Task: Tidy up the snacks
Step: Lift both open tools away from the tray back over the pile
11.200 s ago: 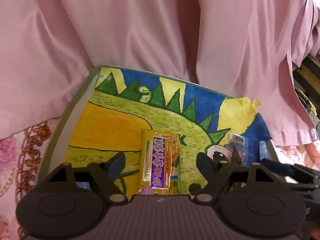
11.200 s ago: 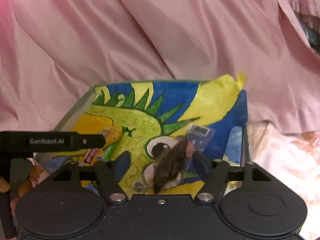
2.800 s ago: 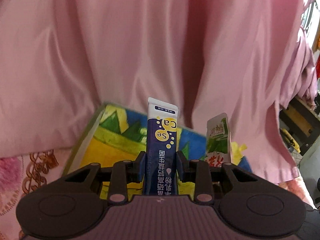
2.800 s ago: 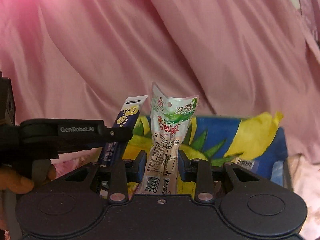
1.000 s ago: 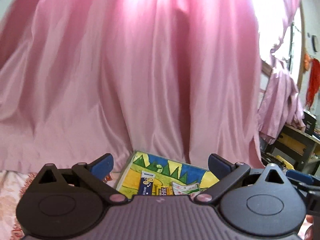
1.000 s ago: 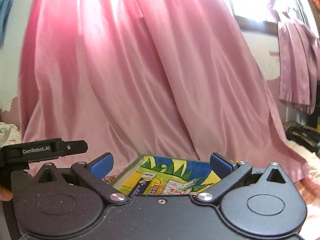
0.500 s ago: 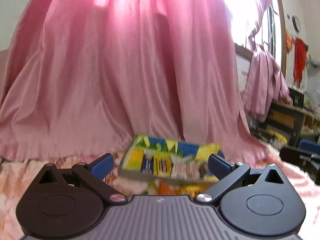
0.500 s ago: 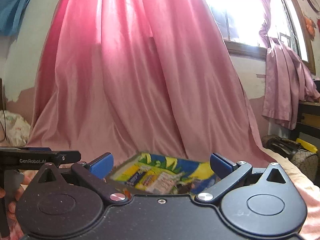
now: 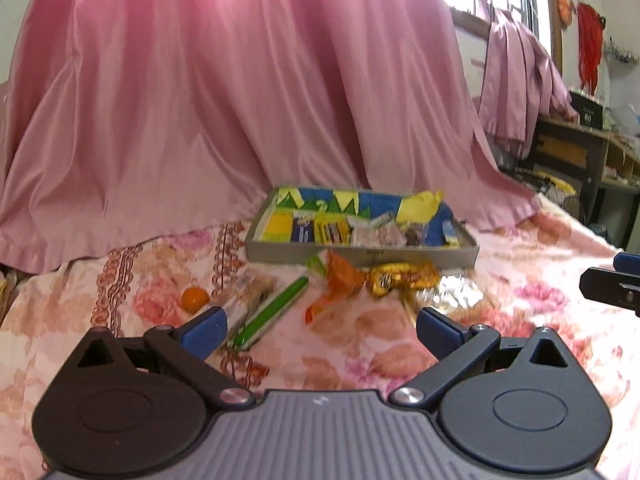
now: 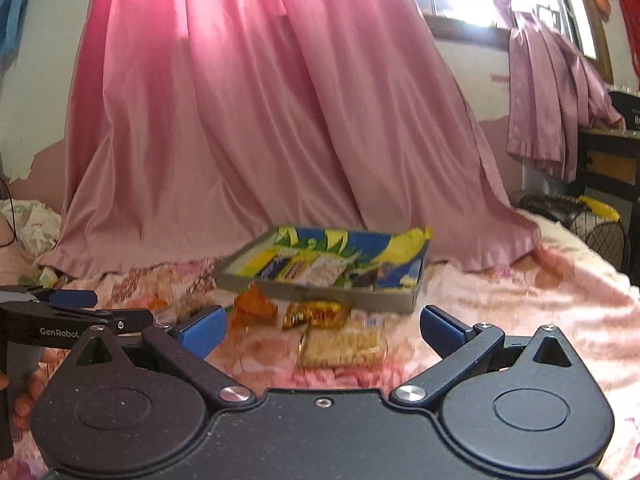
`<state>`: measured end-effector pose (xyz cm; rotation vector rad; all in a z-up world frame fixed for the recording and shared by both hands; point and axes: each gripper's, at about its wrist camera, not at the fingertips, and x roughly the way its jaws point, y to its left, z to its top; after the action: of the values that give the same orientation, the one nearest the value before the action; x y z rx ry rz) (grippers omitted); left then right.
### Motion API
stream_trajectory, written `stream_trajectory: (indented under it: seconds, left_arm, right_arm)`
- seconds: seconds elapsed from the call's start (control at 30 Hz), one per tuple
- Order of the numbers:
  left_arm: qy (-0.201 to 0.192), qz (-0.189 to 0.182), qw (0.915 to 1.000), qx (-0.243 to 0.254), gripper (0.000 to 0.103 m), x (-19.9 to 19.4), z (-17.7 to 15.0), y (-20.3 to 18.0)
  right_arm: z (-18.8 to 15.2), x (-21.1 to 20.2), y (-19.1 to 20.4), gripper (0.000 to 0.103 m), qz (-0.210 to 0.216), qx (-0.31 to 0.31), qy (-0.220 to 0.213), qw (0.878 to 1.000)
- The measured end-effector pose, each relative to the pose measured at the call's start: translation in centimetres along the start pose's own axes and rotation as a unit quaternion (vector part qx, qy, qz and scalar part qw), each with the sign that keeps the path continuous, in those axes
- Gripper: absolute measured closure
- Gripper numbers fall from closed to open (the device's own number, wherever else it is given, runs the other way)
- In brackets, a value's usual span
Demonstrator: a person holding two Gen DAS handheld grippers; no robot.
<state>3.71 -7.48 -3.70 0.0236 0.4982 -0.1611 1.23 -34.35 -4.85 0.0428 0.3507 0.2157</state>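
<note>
A grey box [image 9: 360, 257] [image 10: 320, 294] lined with a dinosaur drawing lies on the floral bedspread and holds several snack packets in a row. In front of it lie loose snacks: an orange wrapper [image 9: 340, 276] [image 10: 256, 308], a gold wrapper [image 9: 404, 276] [image 10: 316, 314], a clear packet [image 9: 456, 298] [image 10: 344, 346], a green stick pack [image 9: 272, 314], a pale packet [image 9: 248, 294] and a small orange fruit [image 9: 195, 299]. My left gripper [image 9: 318, 330] is open and empty, well short of the snacks. My right gripper [image 10: 322, 330] is open too, nothing between its fingers.
A pink curtain [image 9: 224, 100] hangs behind the box and spreads onto the bed. Dark shelving [image 9: 576, 160] stands at the far right. A wire basket [image 10: 600, 236] sits beside the bed. A hand [image 10: 24, 396] holds the left gripper's handle.
Both grippers have let go of their packets into the box, opened, and pulled back and up. The loose snacks in front of the box have come into view.
</note>
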Motion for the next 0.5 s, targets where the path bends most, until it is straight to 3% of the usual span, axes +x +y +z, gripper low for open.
stream_trajectory:
  seconds: [0.5]
  left_arm:
    - [0.035,0.009,0.9993,-0.003,0.000,0.5,-1.1,0.7]
  right_arm:
    - [-2.0,2.1,0.2,0.001,0.017,0.017,0.066,0.998]
